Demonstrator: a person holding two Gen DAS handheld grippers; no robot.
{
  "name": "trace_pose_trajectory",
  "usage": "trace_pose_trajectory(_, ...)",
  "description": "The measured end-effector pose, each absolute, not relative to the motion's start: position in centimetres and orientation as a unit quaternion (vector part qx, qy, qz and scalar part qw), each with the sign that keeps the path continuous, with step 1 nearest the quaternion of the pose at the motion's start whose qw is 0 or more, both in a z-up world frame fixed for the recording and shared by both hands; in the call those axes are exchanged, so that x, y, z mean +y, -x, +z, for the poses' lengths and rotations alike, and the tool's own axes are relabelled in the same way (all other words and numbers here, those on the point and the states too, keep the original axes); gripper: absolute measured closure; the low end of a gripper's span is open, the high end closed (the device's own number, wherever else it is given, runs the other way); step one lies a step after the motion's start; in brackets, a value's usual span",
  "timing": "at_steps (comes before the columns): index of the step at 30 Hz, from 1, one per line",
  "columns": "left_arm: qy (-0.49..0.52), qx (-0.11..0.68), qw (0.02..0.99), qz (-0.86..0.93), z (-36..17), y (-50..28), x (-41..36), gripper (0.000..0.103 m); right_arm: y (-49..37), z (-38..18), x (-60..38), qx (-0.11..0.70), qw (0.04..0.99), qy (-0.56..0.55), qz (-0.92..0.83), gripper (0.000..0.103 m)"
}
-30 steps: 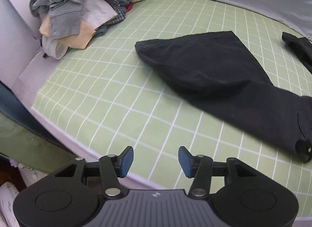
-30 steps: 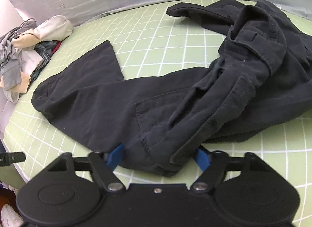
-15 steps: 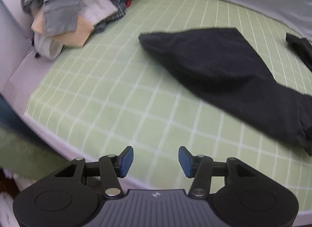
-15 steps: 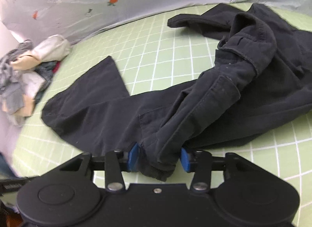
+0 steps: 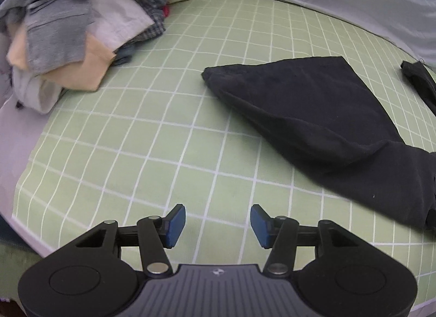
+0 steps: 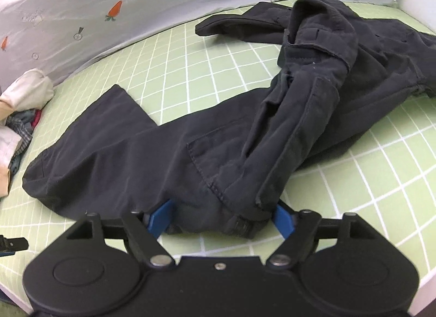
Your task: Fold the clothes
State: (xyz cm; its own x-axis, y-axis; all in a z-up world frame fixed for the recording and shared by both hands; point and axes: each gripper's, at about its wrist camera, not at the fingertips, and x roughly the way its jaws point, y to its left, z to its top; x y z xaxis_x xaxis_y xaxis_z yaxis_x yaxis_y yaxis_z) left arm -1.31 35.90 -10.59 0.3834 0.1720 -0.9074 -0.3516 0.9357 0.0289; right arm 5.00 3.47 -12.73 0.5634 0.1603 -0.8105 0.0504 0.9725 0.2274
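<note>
The right gripper (image 6: pixel 222 217) is letting go. Half a second back its blue pads were pinched tight on the near edge of the black trousers (image 6: pixel 207 137); now the jaws are spreading, one pad at about 8 o'clock and the other at 4 o'clock of the bunched waistband, with the cloth still lying between them but no longer squeezed. The hem that was gathered into a narrow ridge has slumped wider onto the green checked sheet (image 6: pixel 196 52).

The trousers lie across the middle of the bed. One leg runs flat toward 9 o'clock in the right wrist view, its cuff pointing at the heap of unfolded laundry (image 6: pixel 19 104); the other leg and the seat are rumpled in a thick twist toward 1 o'clock, near the grey carrot-print cover (image 6: pixel 81 9).

The left gripper (image 5: pixel 218 220) is empty, jaws half apart and unchanged in width, hovering over bare sheet. It has slid along the bed over the last second: the flat trouser leg (image 5: pixel 313 115) now sits at 2 o'clock from it, well apart, and the laundry heap (image 5: pixel 68 30) fills 10 to 11 o'clock, larger than before.

I read this as the end of a tug that dragged the trousers nearer the edge. Nothing is folded yet; the twisted upper part looks to need spreading first, and the left gripper seems to be heading for the leg.
</note>
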Motion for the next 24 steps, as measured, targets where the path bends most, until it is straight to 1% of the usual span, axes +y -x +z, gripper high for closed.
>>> trace_pose_trajectory(3,0.074,0.533,0.831,0.141,-10.8,0.9,35.8,0.047,-4.8,-12.7,3.8,0.470,0.874,-0.118,0.036,0.016)
trace_pose_trajectory(6,0.071,0.538,0.830,0.130,-11.2,0.5,35.8,0.047,-4.5,-12.7,4.1,0.469,0.874,-0.122,0.034,0.018)
trace_pose_trajectory(7,0.071,0.538,0.830,0.129,-11.3,0.4,36.0,0.047,-4.5,-12.7,4.0,0.471,0.872,-0.127,0.033,0.021)
trace_pose_trajectory(9,0.074,0.539,0.829,0.131,-11.4,0.4,36.2,0.047,-4.5,-12.5,3.6,0.467,0.872,-0.146,0.033,0.045)
trace_pose_trajectory(11,0.077,0.539,0.828,0.134,-11.4,0.2,36.4,0.047,-4.6,-12.3,3.3,0.462,0.870,-0.168,0.037,0.052)
trace_pose_trajectory(12,0.079,0.539,0.828,0.136,-11.4,0.1,36.5,0.047,-4.7,-12.1,3.2,0.459,0.870,-0.176,0.040,0.058)
trace_pose_trajectory(15,0.084,0.535,0.828,0.144,-11.3,-0.2,36.9,0.047,-5.5,-10.8,3.6,0.442,0.876,-0.188,0.054,0.068)
trace_pose_trajectory(21,0.096,0.529,0.830,0.151,-10.8,-1.5,37.3,0.047,-9.0,-7.1,3.8,0.390,0.892,-0.212,0.081,0.078)
trace_pose_trajectory(24,0.099,0.527,0.831,0.148,-10.5,-2.7,37.2,0.047,-11.6,-5.9,3.5,0.372,0.894,-0.233,0.089,0.080)
